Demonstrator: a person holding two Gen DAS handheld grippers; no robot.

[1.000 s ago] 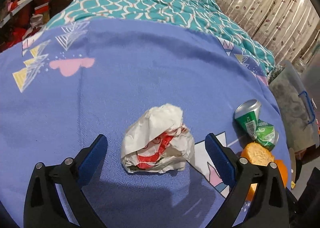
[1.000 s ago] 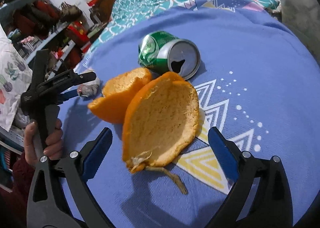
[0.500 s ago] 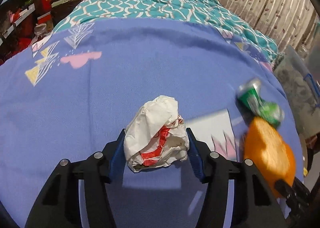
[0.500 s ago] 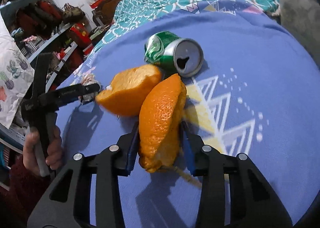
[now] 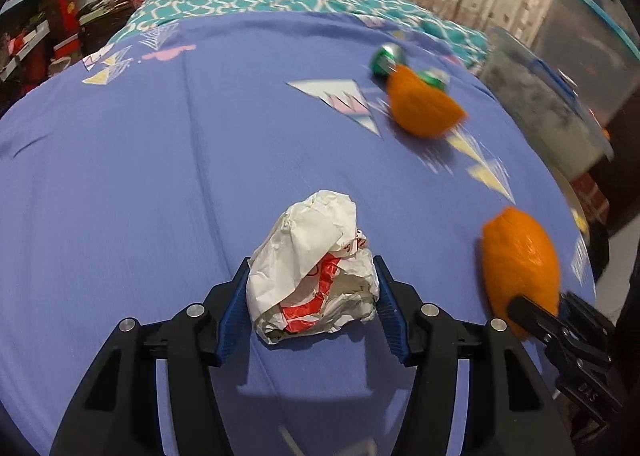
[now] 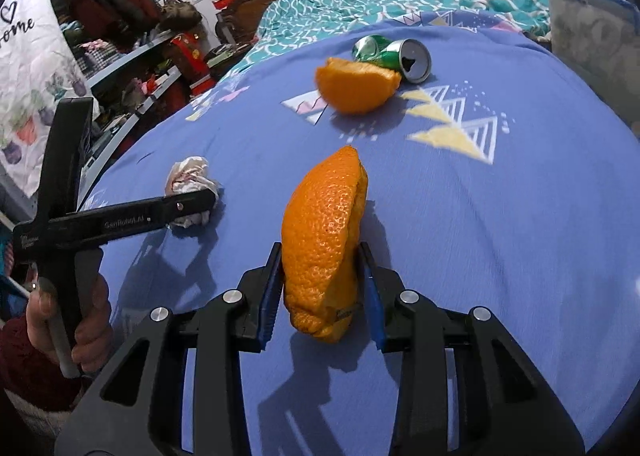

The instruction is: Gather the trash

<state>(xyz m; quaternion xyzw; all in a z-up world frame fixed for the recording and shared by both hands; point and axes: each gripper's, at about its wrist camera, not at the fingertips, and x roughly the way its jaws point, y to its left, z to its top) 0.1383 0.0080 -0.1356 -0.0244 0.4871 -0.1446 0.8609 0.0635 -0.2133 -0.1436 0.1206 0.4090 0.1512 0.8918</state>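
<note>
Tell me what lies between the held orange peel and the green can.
The second orange peel, lying against the green can; otherwise bare blue blanket beyond the held orange peel. The right wrist view shows it.

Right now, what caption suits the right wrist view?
Right gripper clamps an orange peel above the blue bedspread.

Crumpled wrapper clamped; orange peel clamped upright; second peel touching dented green can.

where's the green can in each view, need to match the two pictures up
Left wrist view: the green can is upper right, blurred, just behind the loose orange peel.
Right wrist view: the green can is top centre, its open end facing the camera, behind the same peel.
Shared landmark: that loose orange peel lying on the blue blanket.
</note>
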